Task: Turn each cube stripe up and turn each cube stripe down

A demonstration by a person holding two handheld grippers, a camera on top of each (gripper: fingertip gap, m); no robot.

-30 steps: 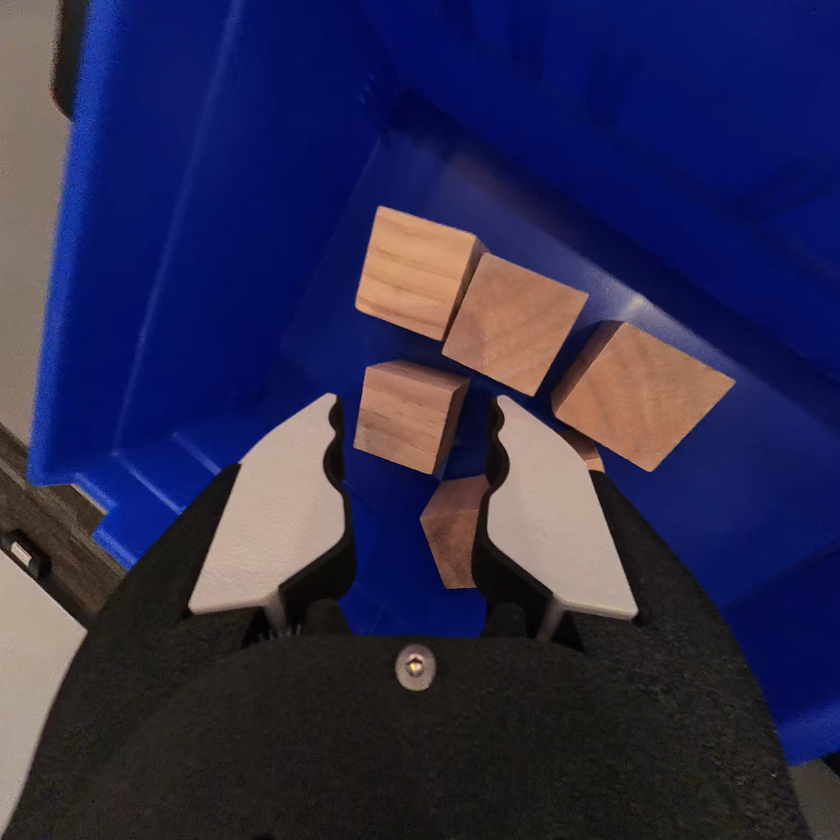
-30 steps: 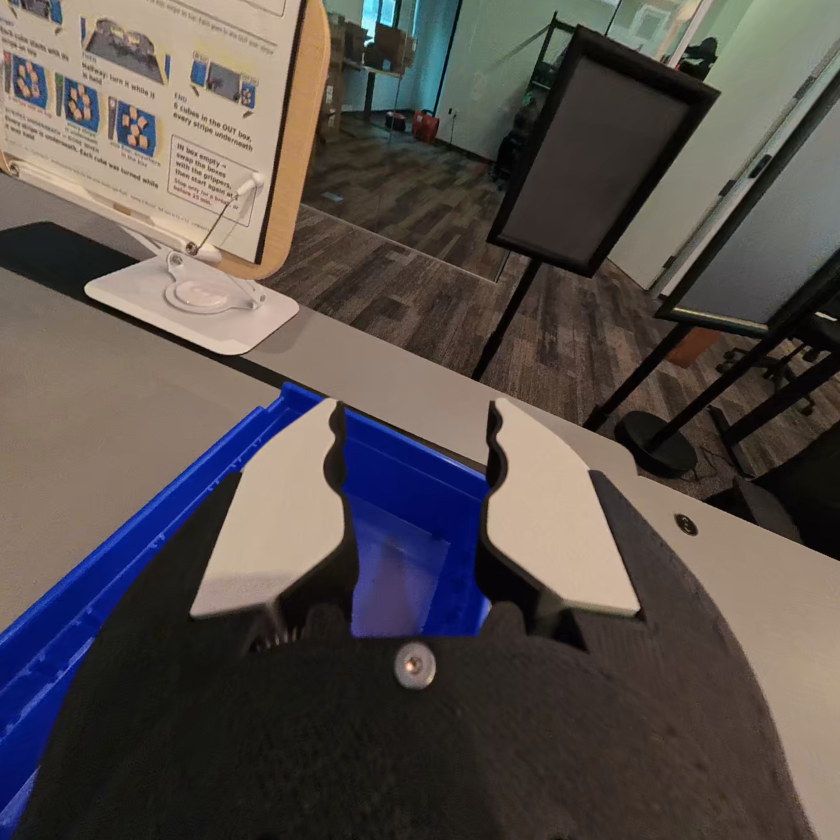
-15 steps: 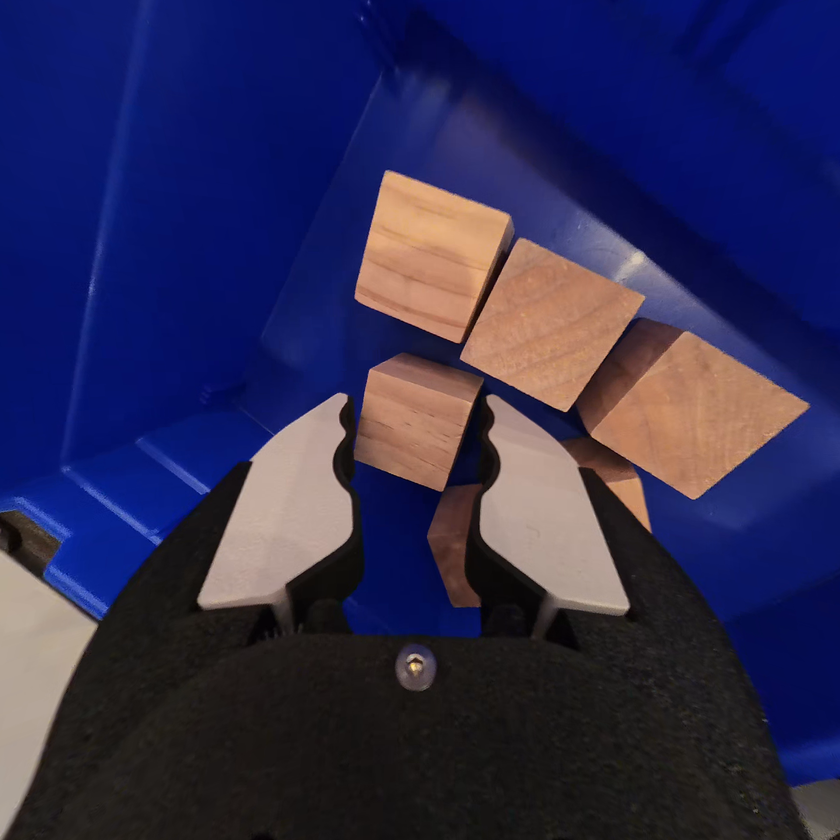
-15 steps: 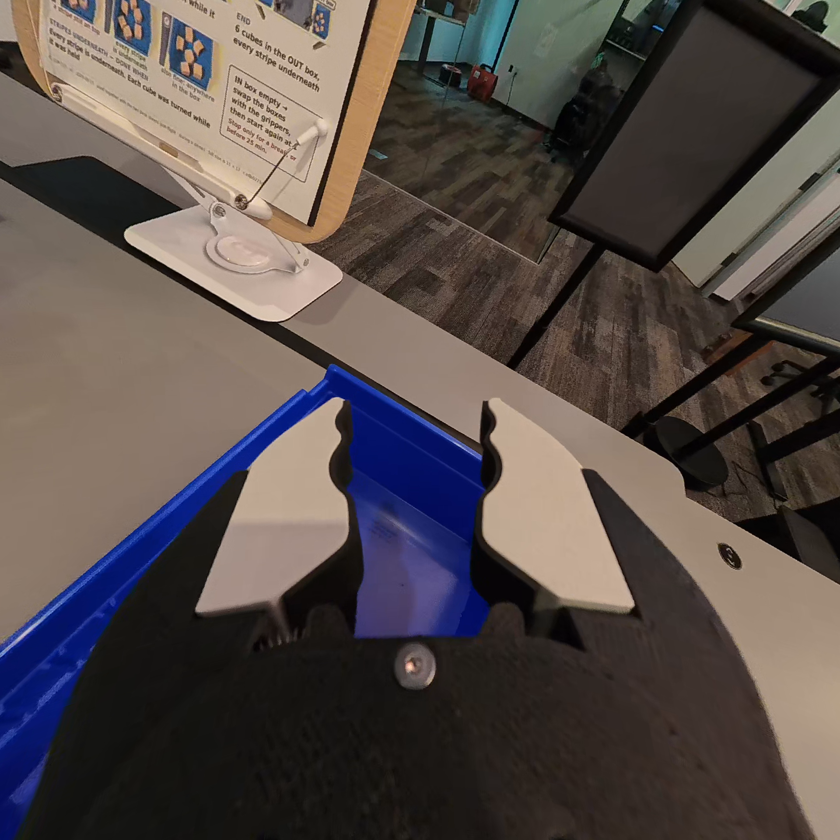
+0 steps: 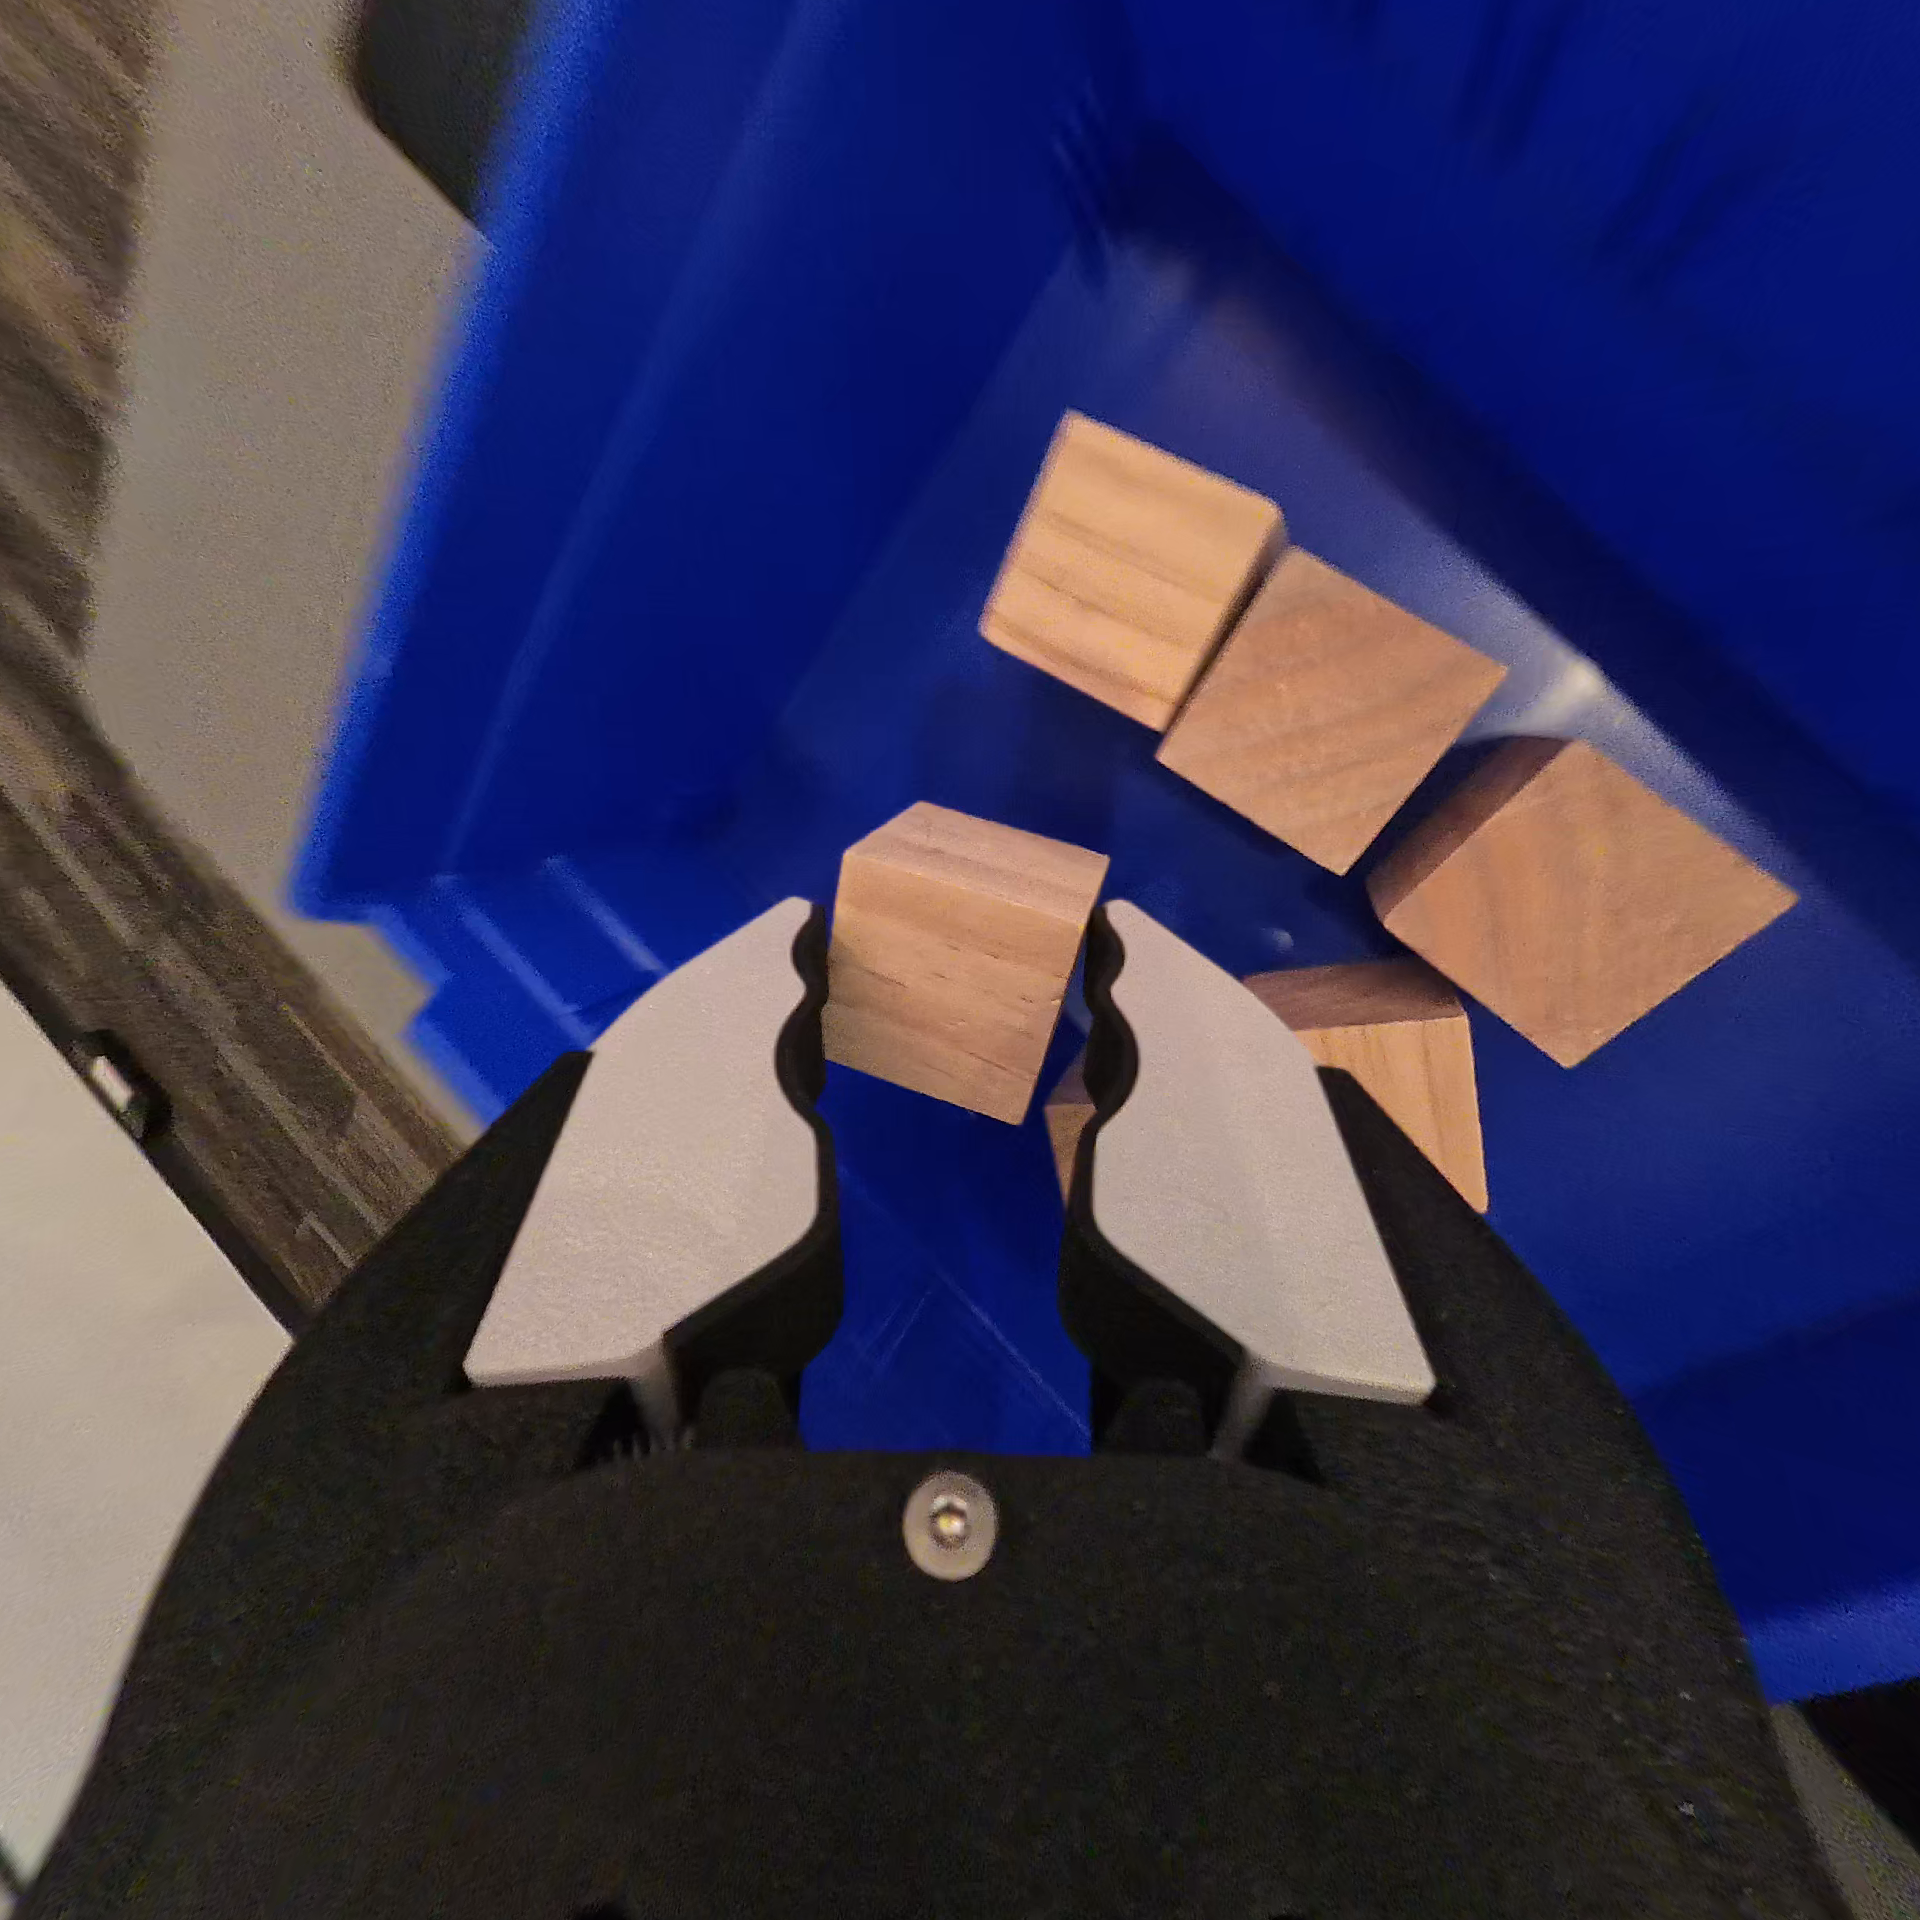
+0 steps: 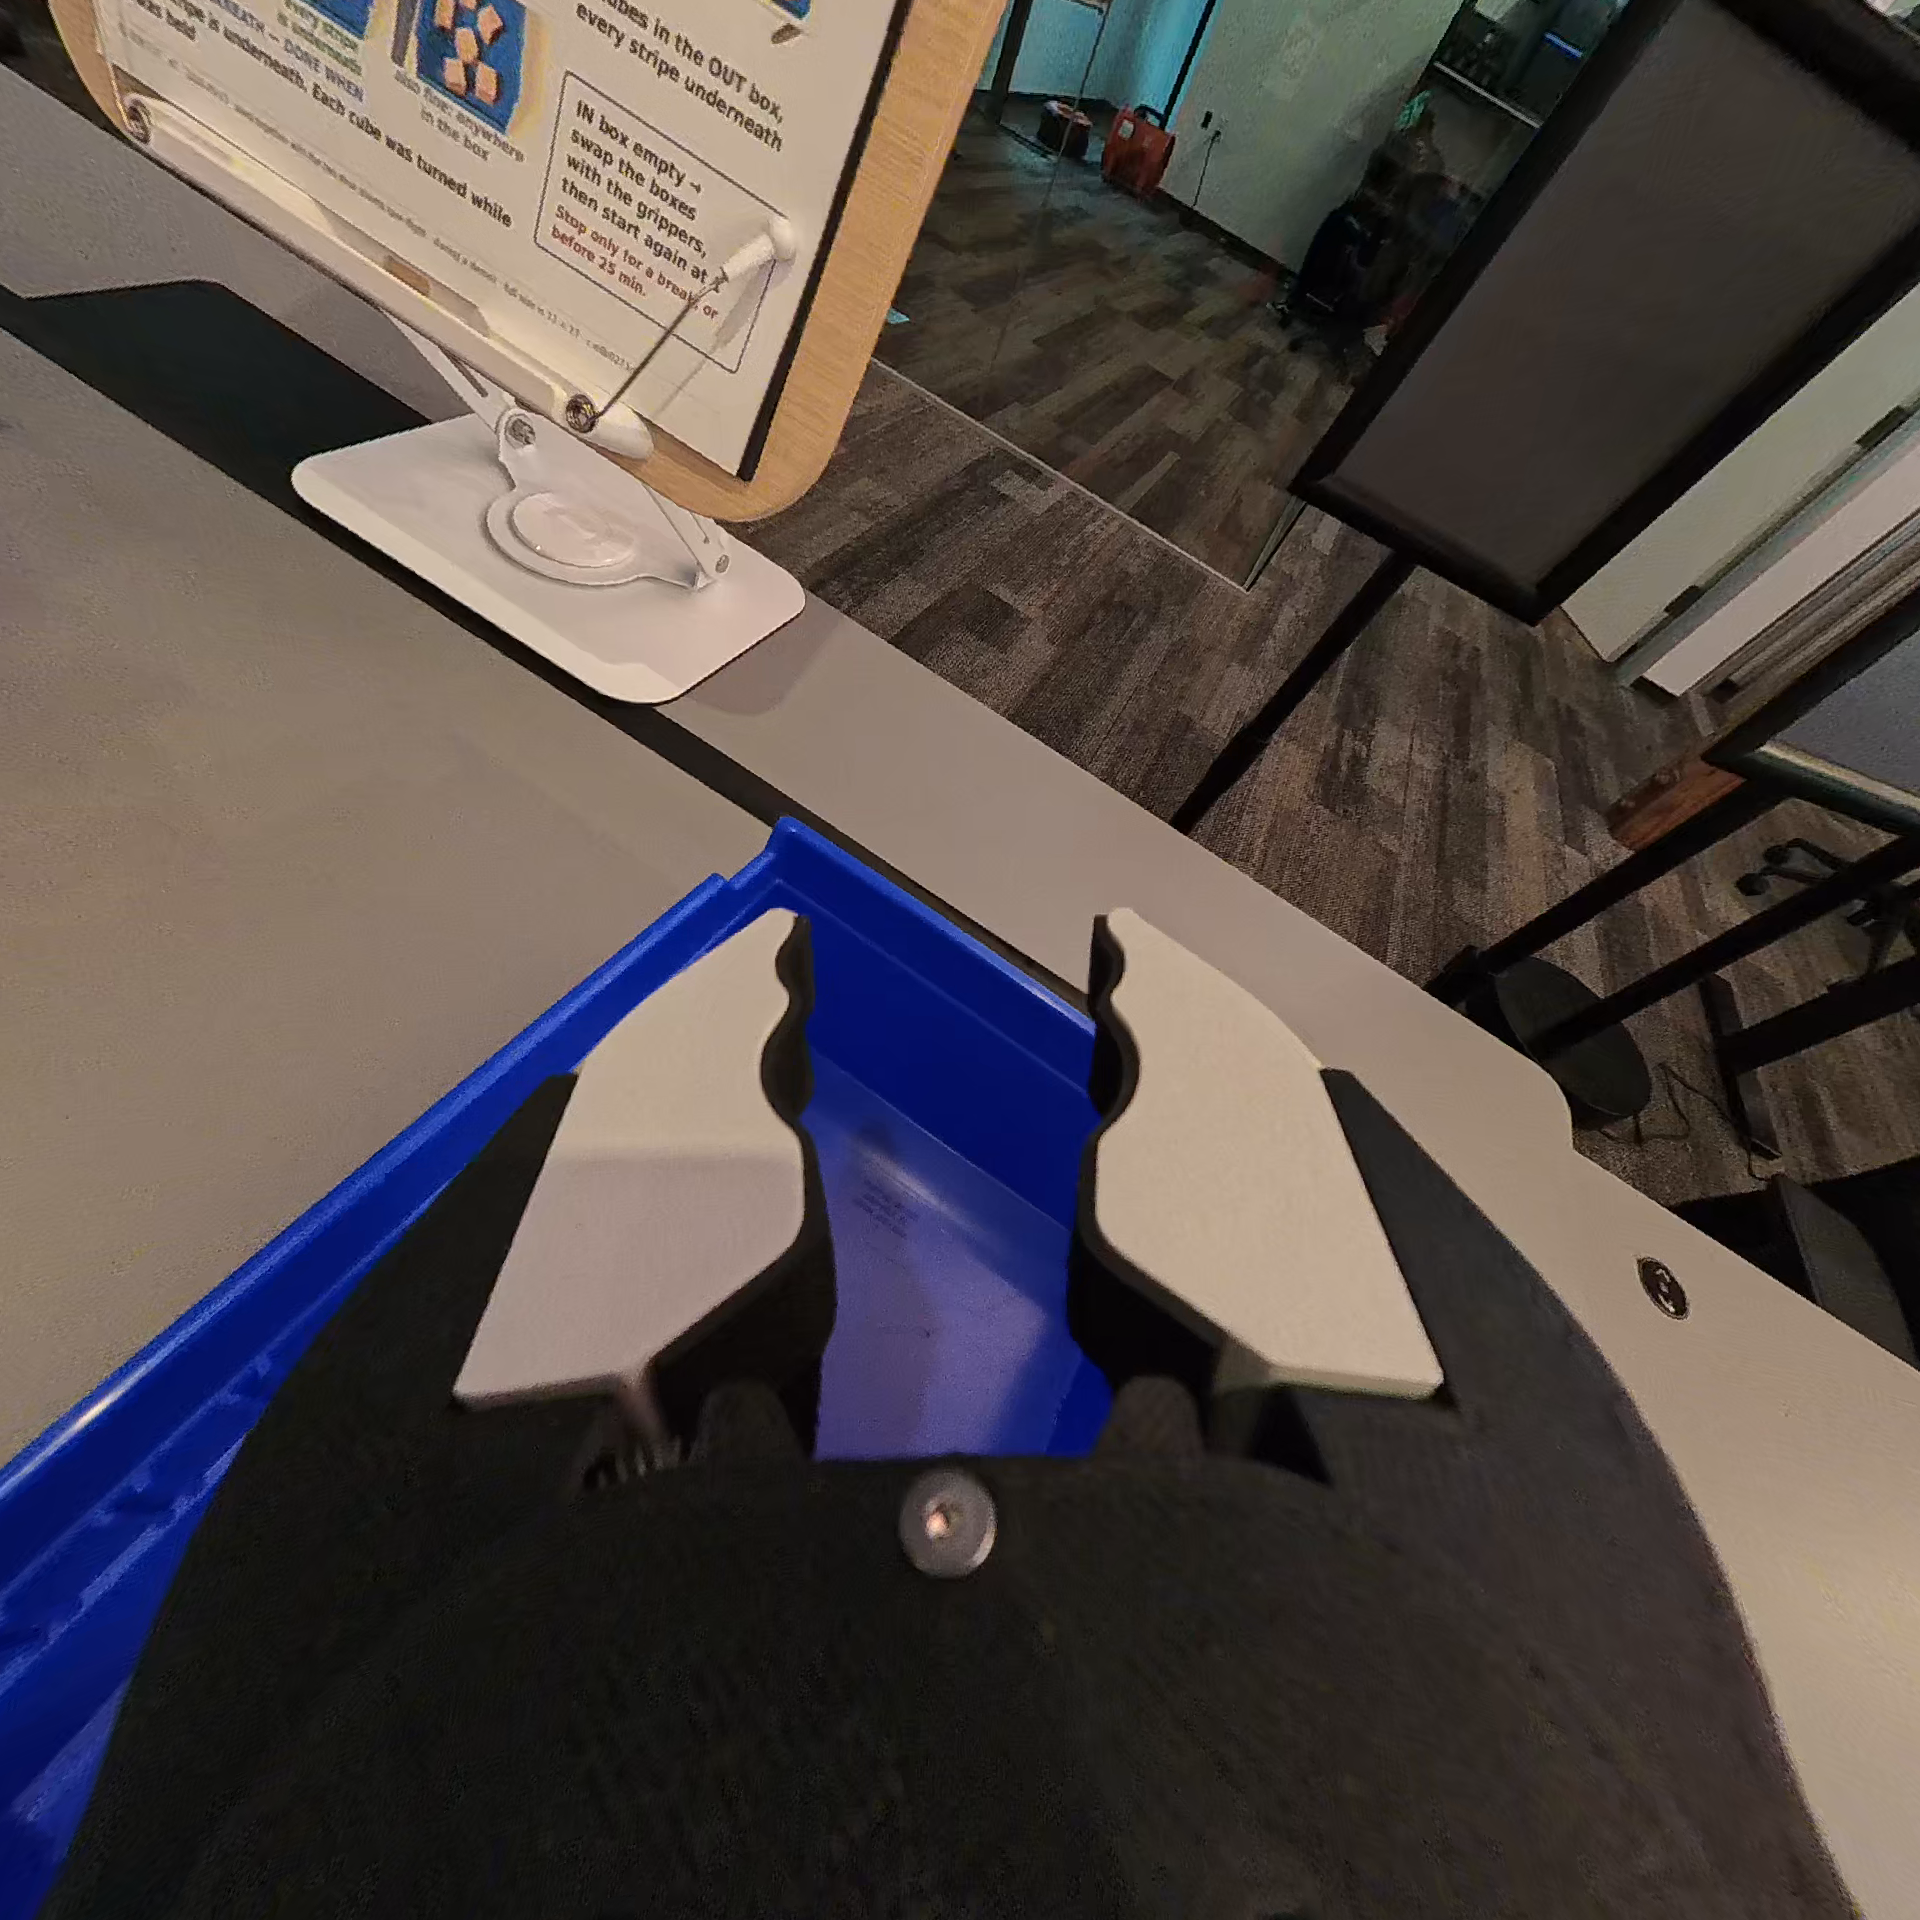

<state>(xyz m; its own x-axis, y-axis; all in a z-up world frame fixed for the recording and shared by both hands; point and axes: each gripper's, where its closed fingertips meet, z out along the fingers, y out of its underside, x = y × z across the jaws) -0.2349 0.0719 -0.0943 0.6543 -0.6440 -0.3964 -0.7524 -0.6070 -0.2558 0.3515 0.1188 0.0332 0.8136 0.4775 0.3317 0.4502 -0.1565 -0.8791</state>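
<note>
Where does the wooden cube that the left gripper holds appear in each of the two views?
Left wrist view: the held wooden cube sits just left of centre, between the fingertips of the left gripper, above the floor of a blue bin.
Right wrist view: not in it; the right gripper is open and holds nothing.
Shared landmark: a blue bin in each view, though I cannot tell whether it is the same one.

I see a grey desk [image 6: 312,883] carrying a blue bin [image 6: 914,997] at its near edge. Beyond the bin's far-left corner, well apart from it, a white stand base [image 6: 623,613] rests flat on the desk, holding up an instruction board [image 6: 582,156].
</note>
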